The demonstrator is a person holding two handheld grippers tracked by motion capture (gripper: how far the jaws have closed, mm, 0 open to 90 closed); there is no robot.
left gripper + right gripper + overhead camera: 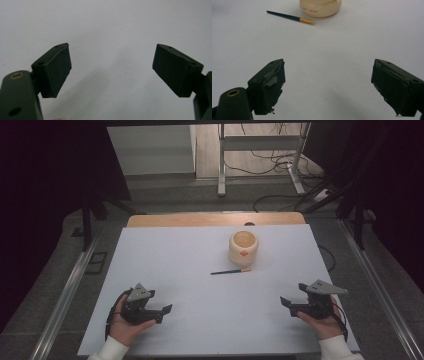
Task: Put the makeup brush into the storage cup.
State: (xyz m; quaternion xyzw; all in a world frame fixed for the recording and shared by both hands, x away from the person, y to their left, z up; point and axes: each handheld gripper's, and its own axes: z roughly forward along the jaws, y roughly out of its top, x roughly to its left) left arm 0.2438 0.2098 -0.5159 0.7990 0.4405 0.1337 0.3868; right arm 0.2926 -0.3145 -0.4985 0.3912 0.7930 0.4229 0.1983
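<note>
Cup [320,7] top cut off, print barely legible; pen [230,271] lies left-right, yellow end probably tip, toward cup; left gripper [161,312], right gripper [290,306] jaws wide, empty.

Matt white table [175,270]; glossy cream cup [243,248], perhaps ceramic; fingers [268,86] of matt black rubber.

A pen [231,271] lies on the table [175,260] just before the cup [243,248].

Wide-jawed right gripper [327,87], brush [290,17], cup [320,8] beyond
</note>
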